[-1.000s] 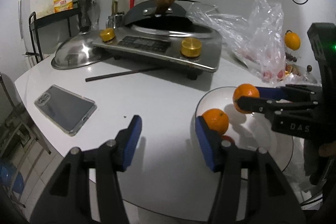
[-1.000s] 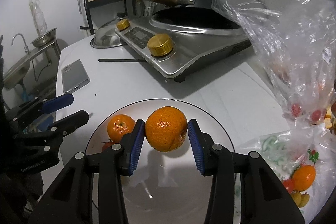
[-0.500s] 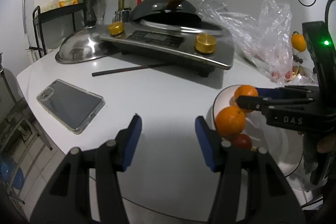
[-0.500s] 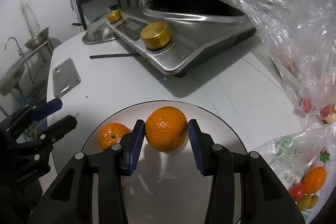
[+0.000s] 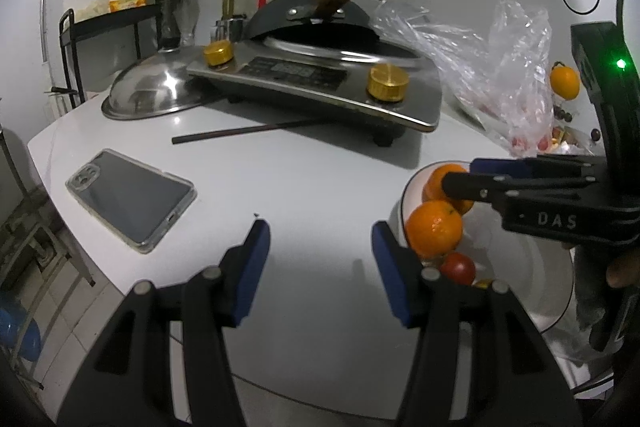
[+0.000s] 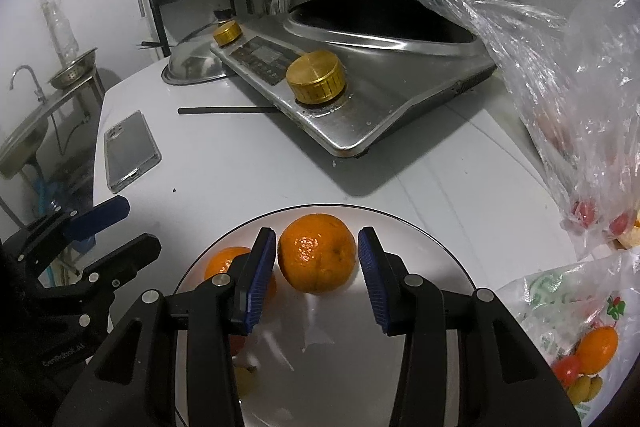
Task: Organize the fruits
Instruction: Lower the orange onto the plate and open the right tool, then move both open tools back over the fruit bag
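Observation:
A white plate lies on the white table. My right gripper is over the plate with an orange between its blue pads; a small gap shows on both sides, and the orange rests low on the plate. A second orange and a red tomato lie on the plate's left side. In the left wrist view the plate is at the right with both oranges. My left gripper is open and empty over bare table, left of the plate.
A steel induction stove with a wok stands behind. A phone and a dark chopstick lie on the table. Plastic bags with fruit sit at the right. A steel lid lies far left.
My right gripper has lowered the orange onto the plate and its jaws have parted slightly. My left gripper has drawn back left, away from the plate.

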Demonstrator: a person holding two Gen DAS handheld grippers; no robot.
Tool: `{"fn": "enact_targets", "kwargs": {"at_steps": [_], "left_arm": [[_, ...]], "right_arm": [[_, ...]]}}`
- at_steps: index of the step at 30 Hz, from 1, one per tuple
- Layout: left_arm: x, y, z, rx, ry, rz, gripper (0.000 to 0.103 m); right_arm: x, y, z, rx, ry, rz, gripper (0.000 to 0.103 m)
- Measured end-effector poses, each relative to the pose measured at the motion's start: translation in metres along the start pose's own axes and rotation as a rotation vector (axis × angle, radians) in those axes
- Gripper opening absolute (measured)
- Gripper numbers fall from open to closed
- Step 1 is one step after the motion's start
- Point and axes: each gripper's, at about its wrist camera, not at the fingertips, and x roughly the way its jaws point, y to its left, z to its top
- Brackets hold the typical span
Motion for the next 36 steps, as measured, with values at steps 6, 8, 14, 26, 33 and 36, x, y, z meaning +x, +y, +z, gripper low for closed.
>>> {"fn": "enact_targets", "kwargs": {"at_steps": [6, 8, 14, 26, 33, 36], "left_arm": [[-0.006, -0.005, 0.001, 0.008, -0.008, -0.005, 0.055], [-0.009, -0.008, 0.002, 0.014, -0.013, -0.008, 0.055], [-0.019, -0.019, 0.003, 0.032, -0.023, -0.017, 0.055], [-0.042, -0.051, 0.002, 0.077, -0.049, -0.037, 0.055], [-0.055, -0.077, 0.002, 0.110, -0.055, -0.063, 0.055], [-0.061, -0.088, 0.001, 0.128, -0.060, -0.072, 0.055]], "right_arm": [[-0.010, 0.001, 0.000, -0.005, -0.015, -0.002, 0.045], [-0.014, 0.000, -0.001, -0.005, -0.021, -0.004, 0.045], [-0.030, -0.003, -0.005, 0.003, -0.040, -0.011, 0.045], [-0.071, -0.018, -0.022, 0.023, -0.090, -0.030, 0.045], [-0.096, -0.030, -0.036, 0.037, -0.117, -0.034, 0.045], [-0.106, -0.038, -0.043, 0.048, -0.128, -0.043, 0.045]]}}
